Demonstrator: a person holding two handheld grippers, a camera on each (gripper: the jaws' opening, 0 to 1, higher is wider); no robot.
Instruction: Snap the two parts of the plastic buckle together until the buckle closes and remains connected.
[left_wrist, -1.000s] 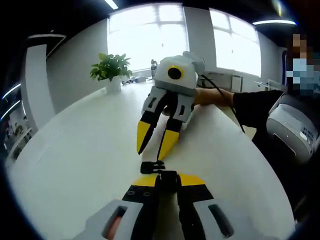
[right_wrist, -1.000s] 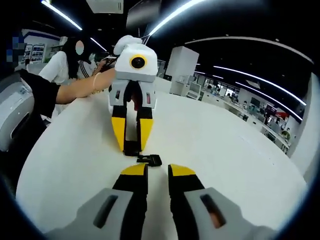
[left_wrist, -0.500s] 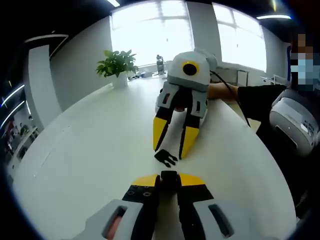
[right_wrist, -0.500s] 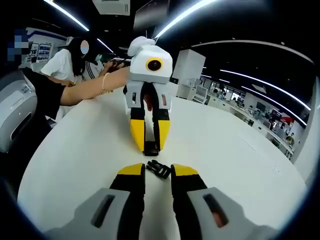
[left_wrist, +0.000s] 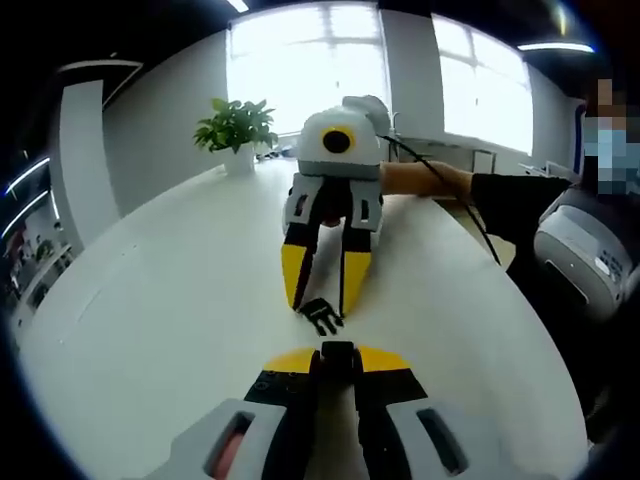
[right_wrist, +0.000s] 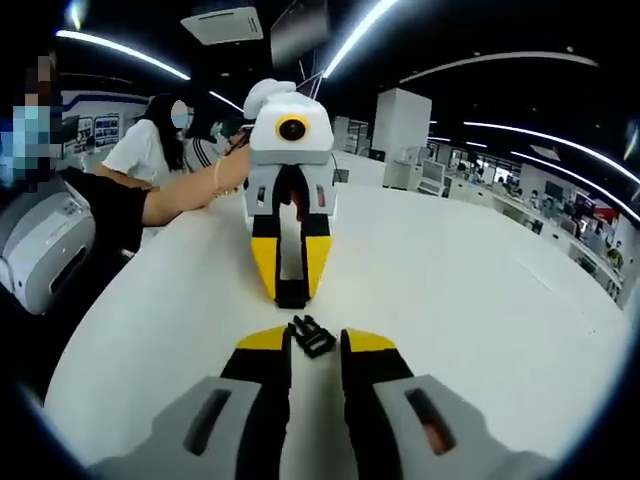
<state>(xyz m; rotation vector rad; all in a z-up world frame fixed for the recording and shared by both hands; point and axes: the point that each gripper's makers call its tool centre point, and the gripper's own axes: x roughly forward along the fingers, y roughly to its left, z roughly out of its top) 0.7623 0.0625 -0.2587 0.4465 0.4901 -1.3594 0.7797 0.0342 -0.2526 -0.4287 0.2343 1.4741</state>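
My left gripper (left_wrist: 337, 360) is shut on the black socket half of the buckle (left_wrist: 337, 349), which sticks out past its yellow tips. The black pronged half (left_wrist: 320, 315) lies loose on the white table (left_wrist: 170, 300), a short gap ahead of the socket half. My right gripper (left_wrist: 323, 298) faces mine from across the table, open, with its tips just behind the pronged half. In the right gripper view, the right gripper (right_wrist: 316, 342) stands open with the pronged half (right_wrist: 312, 336) between its tips. Beyond it, the left gripper (right_wrist: 291, 290) holds the socket half (right_wrist: 291, 297).
A potted plant (left_wrist: 236, 132) stands at the table's far edge under bright windows. A person's arm (left_wrist: 425, 180) reaches in from the right. A grey-white device (left_wrist: 585, 255) hangs at the person's side. Other people (right_wrist: 150, 140) sit beyond the table.
The pronged half, which lay against the held socket half, now lies a little ahead of it and turned. My right gripper has shifted and squared up behind it, still open.
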